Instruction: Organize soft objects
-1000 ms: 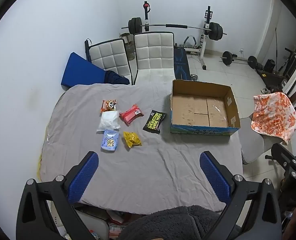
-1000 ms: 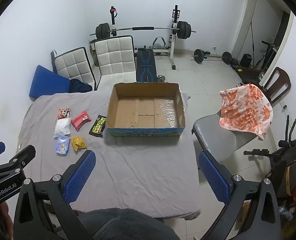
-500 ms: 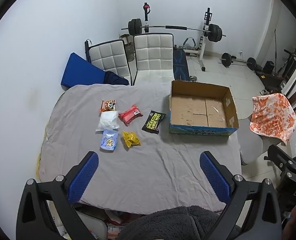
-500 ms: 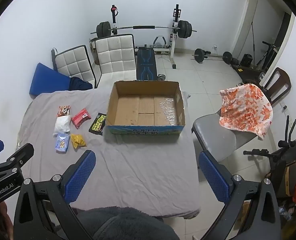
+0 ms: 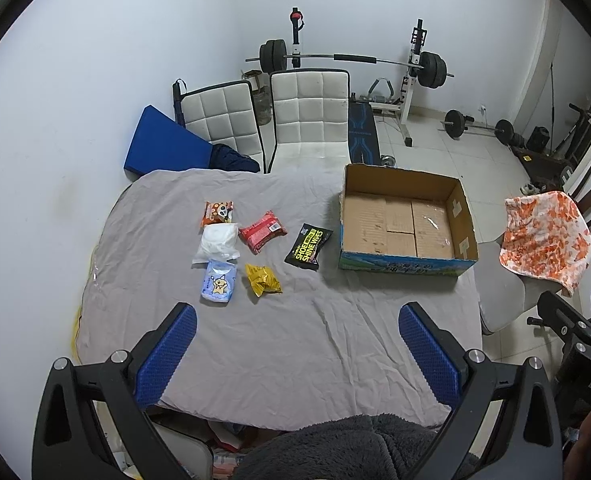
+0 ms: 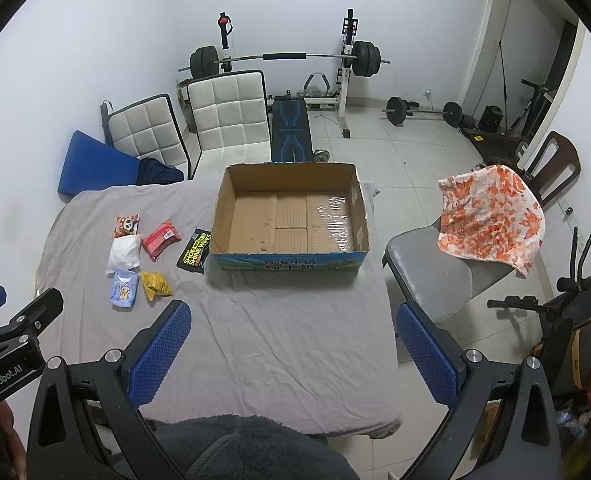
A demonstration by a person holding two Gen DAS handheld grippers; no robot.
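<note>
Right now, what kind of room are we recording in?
Most likely a spare room at home used as a gym: a barbell on its rack stands by the back wall, a weight bench in front of it, a loose barbell on the tiled floor. The cloth-covered table looks improvised.

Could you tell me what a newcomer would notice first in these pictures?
Probably the open cardboard box, empty, on the grey sheet, with six small packets spread to its left. Both the left gripper and right gripper hang open above the near edge. Behind the table stands a barbell rack.
</note>
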